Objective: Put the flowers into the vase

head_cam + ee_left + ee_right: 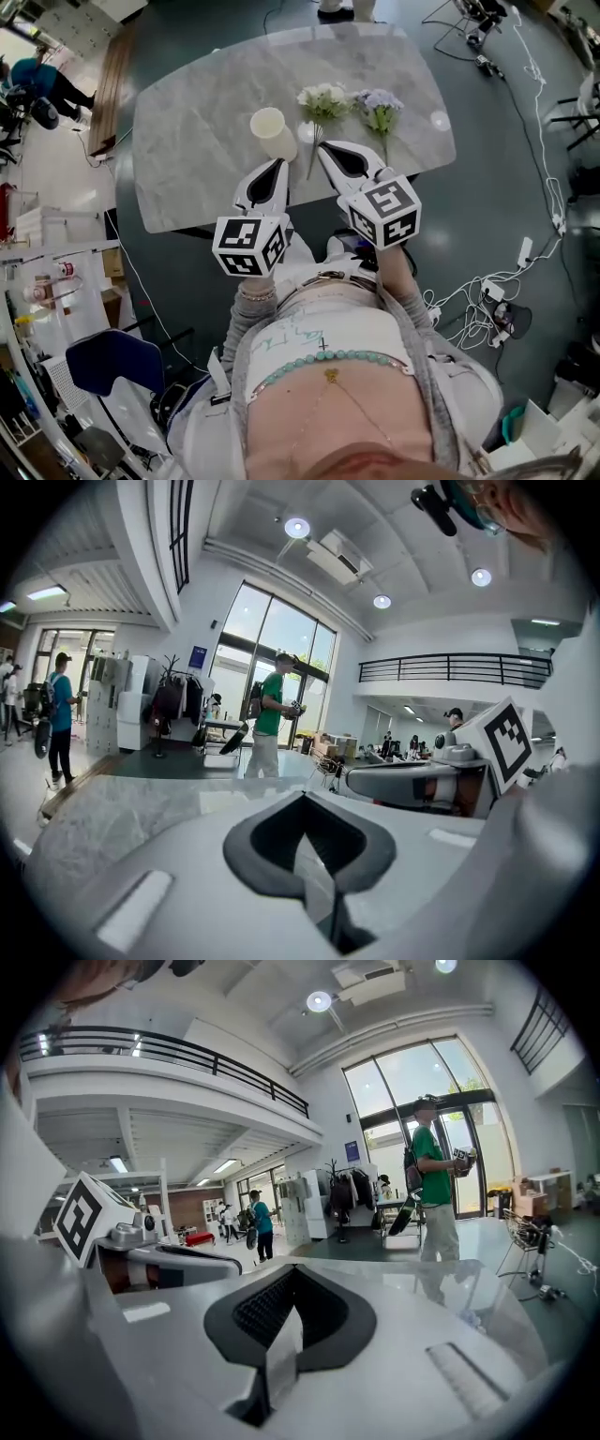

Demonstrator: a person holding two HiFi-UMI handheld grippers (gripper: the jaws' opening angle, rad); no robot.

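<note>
Lying just beyond the closed right gripper (325,150), flowers (322,99), vase (273,132) beside.

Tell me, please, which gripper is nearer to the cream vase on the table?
Left. The left gripper points at the vase from just below it in the head view; the right gripper is further right, beside the white flower stem.

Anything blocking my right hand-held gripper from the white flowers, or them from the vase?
Nothing visible. The right hand-held gripper sits by the white flowers; only bare table separates them from the vase.
</note>
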